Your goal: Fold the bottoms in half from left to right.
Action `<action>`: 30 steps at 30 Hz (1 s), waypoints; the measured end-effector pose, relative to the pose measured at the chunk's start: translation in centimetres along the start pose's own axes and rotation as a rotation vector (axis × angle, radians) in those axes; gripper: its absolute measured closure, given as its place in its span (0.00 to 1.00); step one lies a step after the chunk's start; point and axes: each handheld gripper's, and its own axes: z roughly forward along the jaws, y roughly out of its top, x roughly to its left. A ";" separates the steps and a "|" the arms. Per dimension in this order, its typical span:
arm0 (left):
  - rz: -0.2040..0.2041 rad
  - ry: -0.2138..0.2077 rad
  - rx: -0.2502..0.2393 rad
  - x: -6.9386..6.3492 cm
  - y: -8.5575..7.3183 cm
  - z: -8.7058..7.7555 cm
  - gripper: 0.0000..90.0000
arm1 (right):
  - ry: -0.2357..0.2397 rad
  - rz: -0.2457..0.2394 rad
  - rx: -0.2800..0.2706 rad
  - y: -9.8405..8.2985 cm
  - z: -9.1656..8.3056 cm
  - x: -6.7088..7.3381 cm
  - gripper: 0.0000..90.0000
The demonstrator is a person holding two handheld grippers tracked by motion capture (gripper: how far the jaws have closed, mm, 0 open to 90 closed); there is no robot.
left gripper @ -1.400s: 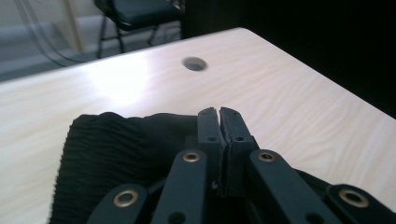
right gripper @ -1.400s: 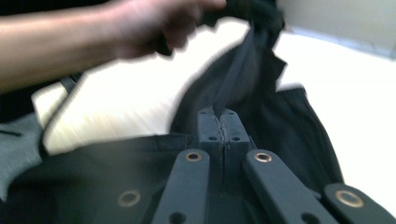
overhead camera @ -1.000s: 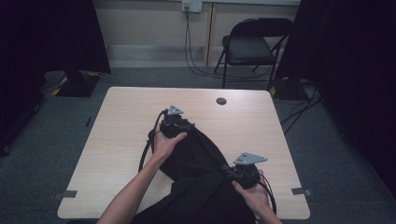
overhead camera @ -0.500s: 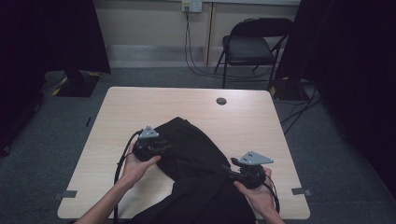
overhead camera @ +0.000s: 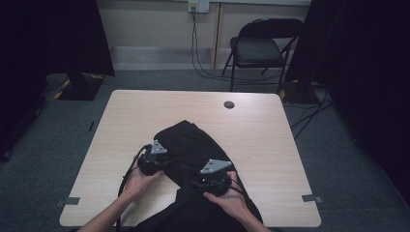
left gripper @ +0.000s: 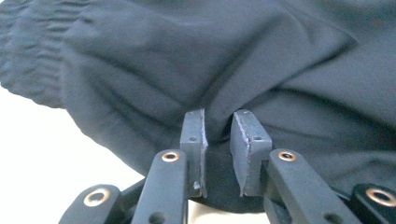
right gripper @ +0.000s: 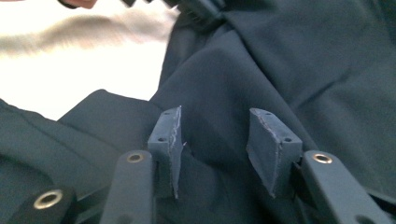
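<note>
A black garment (overhead camera: 193, 140) lies crumpled on the pale wooden table (overhead camera: 145, 111) and hangs over its near edge. At the cloth's left edge my left gripper (overhead camera: 165, 162) has just been closing, and in the left gripper view its jaws (left gripper: 218, 122) stand narrow, pinching a raised fold of the dark fabric (left gripper: 140, 70). My right gripper (overhead camera: 196, 183) rests on the garment's near middle and points left. Its jaws have just opened; in the right gripper view the right gripper (right gripper: 215, 122) stands wide over the cloth (right gripper: 303, 60) and grips nothing. The left gripper (right gripper: 196, 9) shows beyond it.
A round cable hole (overhead camera: 229, 104) sits near the table's far edge. Behind the table stands a black folding chair (overhead camera: 261, 48), with cables running down the wall. Dark curtains hang at both sides. Bare tabletop lies left and right of the garment.
My left gripper moved from the garment's far middle toward the near left, drawing cloth along. The right gripper shifted left across the garment.
</note>
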 end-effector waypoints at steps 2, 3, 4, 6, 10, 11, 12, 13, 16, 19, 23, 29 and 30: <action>-0.001 0.023 -0.001 0.7 0.3 0.3 0.84 | 0.003 0.002 -0.002 0.0 -0.2 -0.1 0.59; -0.005 0.046 -0.008 1.0 0.5 0.6 0.84 | 0.016 0.009 -0.006 0.1 -0.3 -0.2 0.58; -0.002 0.062 -0.016 1.3 0.7 0.9 0.84 | 0.031 0.011 -0.009 0.1 -0.3 -0.2 0.57; -0.004 0.082 -0.015 1.8 1.2 1.3 0.84 | 0.040 0.002 -0.004 0.1 -0.3 0.0 0.56; -0.009 0.140 -0.042 2.8 2.0 2.6 0.86 | 0.124 -0.025 0.005 0.0 0.0 0.7 0.52; -0.016 0.148 -0.037 2.9 2.3 2.8 0.86 | 0.139 -0.027 0.010 -0.1 0.0 0.9 0.51; -0.026 0.152 -0.036 3.1 2.5 2.9 0.86 | 0.147 -0.035 0.020 -0.2 0.1 1.1 0.50; -0.030 0.159 -0.042 3.2 2.6 3.1 0.86 | 0.155 -0.047 0.026 -0.2 0.1 1.3 0.50; -0.037 0.150 -0.052 3.8 2.9 3.6 0.86 | 0.143 -0.073 0.053 -0.6 0.1 1.7 0.53; -0.059 0.152 -0.056 4.4 3.0 3.8 0.85 | 0.134 -0.085 0.060 -1.2 0.0 1.5 0.72; -0.070 0.139 -0.077 4.7 2.8 3.8 0.85 | 0.135 -0.081 0.035 -1.5 -1.8 1.0 0.97; -0.102 0.145 -0.106 5.2 2.6 4.0 0.85 | 0.064 -0.043 -0.054 -2.9 -7.0 -0.4 0.99; -0.095 0.154 -0.105 5.2 2.6 4.0 0.85 | 0.033 -0.039 -0.057 -3.6 -8.2 -0.7 0.99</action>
